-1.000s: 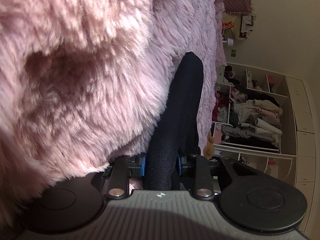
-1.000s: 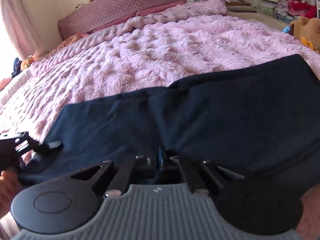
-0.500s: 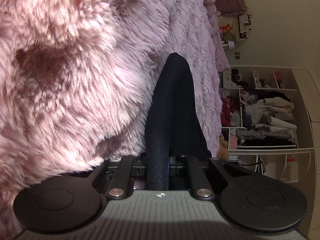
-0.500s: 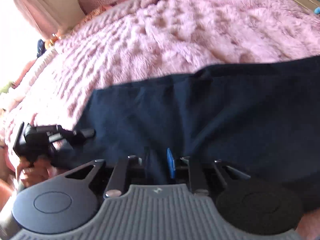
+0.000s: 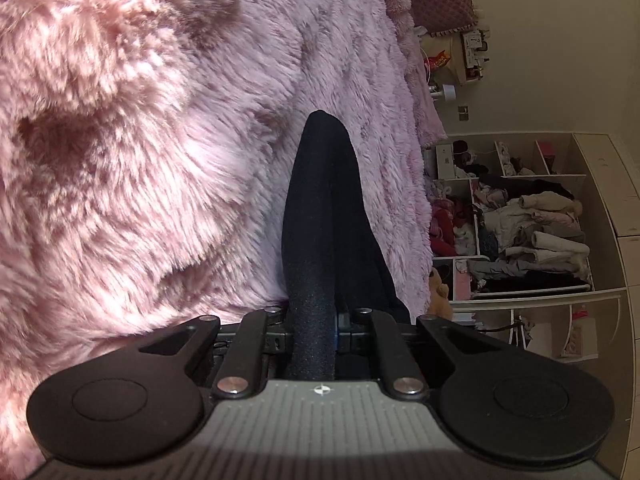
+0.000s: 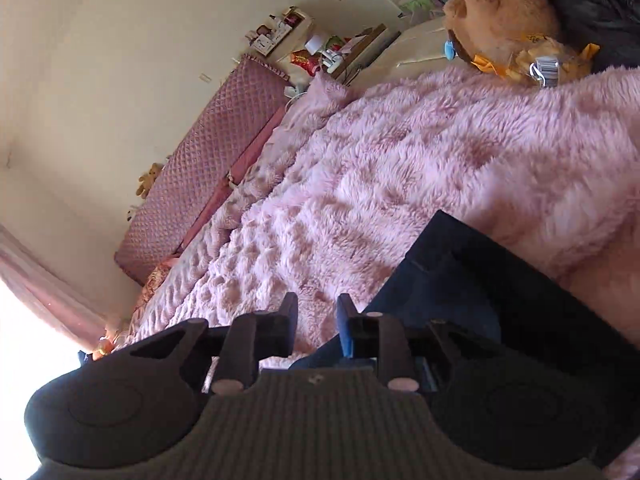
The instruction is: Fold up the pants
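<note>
Left gripper (image 5: 314,320) jaws clamp fabric; right gripper (image 6: 317,322) jaws parted, empty.

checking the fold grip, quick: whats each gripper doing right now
Left gripper: shut on the dark pants.
Right gripper: open, holding nothing; the pants lie beside it.

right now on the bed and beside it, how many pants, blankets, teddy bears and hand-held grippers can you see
pants: 1
blanket: 1
teddy bears: 2, a big bear and a small bear
hand-held grippers: 2, left hand-held gripper shut on the pants, right hand-held gripper open
total: 6
</note>
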Demonstrator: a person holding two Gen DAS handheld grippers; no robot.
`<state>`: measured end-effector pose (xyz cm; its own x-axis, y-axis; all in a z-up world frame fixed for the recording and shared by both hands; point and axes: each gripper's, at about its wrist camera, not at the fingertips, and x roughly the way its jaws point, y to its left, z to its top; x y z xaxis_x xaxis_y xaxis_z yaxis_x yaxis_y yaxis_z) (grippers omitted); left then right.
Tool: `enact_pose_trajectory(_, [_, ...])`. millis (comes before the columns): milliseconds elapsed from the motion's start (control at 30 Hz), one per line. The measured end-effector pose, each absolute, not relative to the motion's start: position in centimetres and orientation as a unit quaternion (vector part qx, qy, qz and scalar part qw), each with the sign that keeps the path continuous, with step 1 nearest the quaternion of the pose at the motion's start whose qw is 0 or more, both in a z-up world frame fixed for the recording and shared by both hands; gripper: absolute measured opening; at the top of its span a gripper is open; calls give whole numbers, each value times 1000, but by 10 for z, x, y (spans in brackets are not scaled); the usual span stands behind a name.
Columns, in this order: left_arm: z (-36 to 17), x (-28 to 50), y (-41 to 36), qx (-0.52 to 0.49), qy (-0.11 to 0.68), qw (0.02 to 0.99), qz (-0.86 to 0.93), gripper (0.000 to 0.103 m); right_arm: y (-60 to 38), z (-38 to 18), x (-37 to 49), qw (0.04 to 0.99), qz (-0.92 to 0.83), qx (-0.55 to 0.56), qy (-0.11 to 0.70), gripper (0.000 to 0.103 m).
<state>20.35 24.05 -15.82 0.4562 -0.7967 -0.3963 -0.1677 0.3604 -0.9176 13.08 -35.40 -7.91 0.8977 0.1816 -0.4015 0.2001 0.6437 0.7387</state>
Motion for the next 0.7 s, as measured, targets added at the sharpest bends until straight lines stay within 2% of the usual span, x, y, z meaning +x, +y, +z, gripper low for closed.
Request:
enact_pose_trajectory(100, [-124,199,230,-490,455,702,-244,11,-342,-72,116,894,40,369,251,21])
enact_pose_trajectory(167, [-98,193,218,-460,448,726,-246,10,-327,-72,110,906,25,334,259,16])
enact_pose_trajectory(367, [-40,180,169,-430,432,752,-251,10,-335,-72,105,917,11,315,243,15])
enact_pose_trajectory(600, [-6,169,99,-425,421,765,-239,10,-375,-60,95,927,-3,308,215,16])
enact_pose_trajectory(700, [6,165,60,-380,425,792,-220,10,-388,-60,91,930,-45,300,209,16])
